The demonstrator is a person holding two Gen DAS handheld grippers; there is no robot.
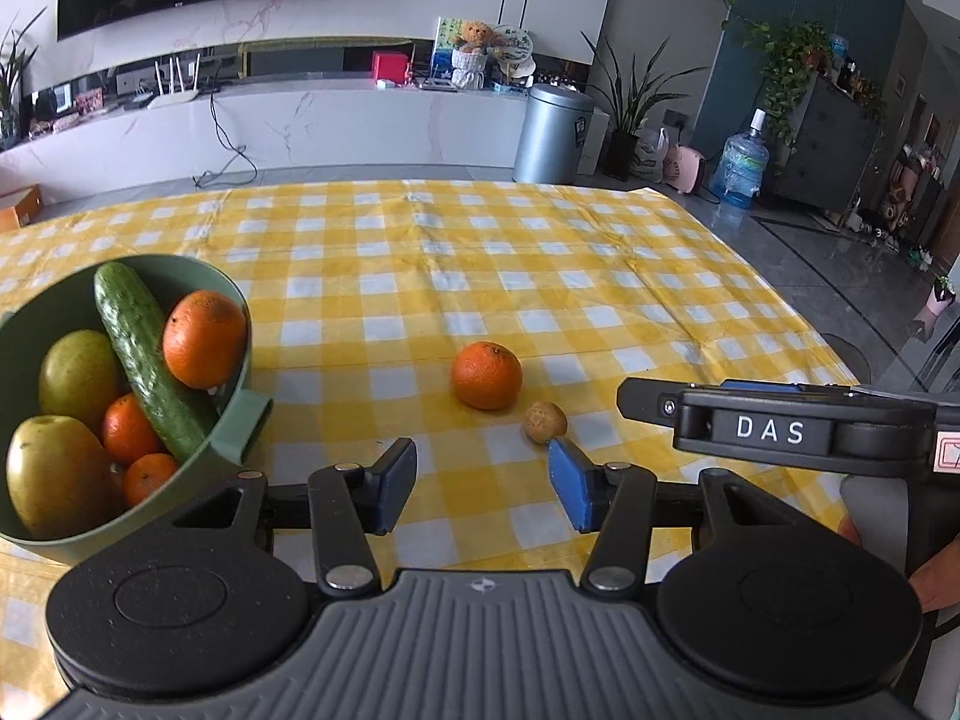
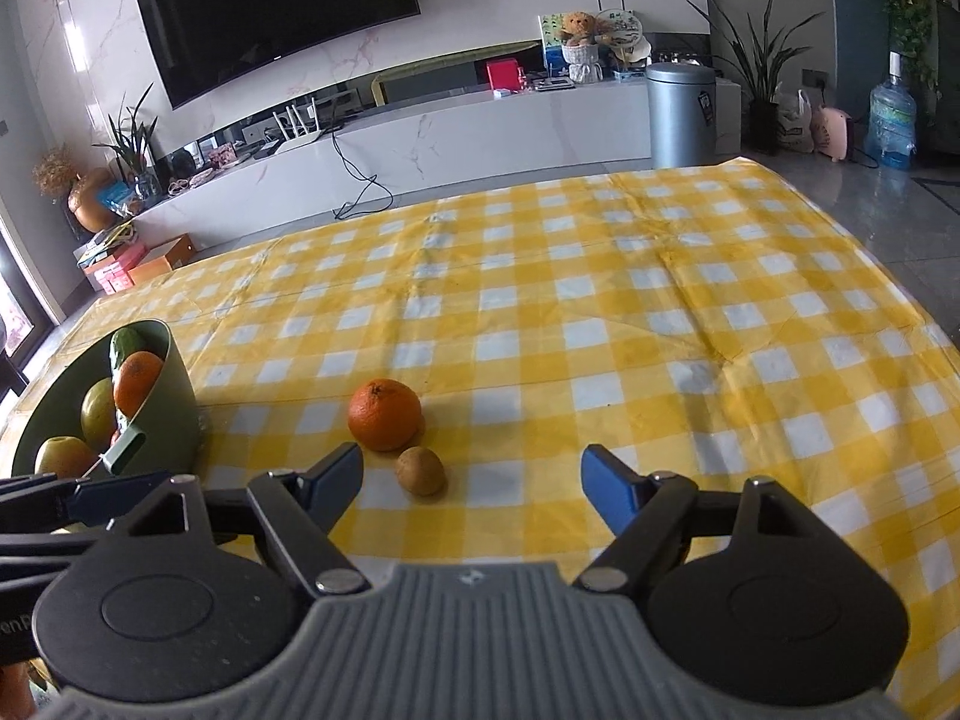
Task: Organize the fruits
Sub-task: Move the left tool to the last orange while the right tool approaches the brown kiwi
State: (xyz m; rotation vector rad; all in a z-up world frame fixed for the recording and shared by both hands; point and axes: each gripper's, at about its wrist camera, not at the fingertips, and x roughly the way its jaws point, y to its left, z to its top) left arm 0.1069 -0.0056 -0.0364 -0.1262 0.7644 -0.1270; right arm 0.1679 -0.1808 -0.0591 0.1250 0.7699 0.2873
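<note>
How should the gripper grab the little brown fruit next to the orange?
Probably from above with the right gripper, pads on the two long sides of the brown fruit. It is small, egg-shaped and lies flat on the tablecloth, so the narrow middle fits open jaws best. The orange sits close behind it, so keep the fingers off that side.

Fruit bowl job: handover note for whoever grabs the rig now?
Left claw: open, empty, near the green bowl.
Right claw: open, empty, over the cloth.
Done: bowl holds a cucumber, two pears, three oranges.
Left: the loose orange and the small brown fruit, likely a kiwi, lie side by side on the checked cloth, just ahead of the right claw.
</note>
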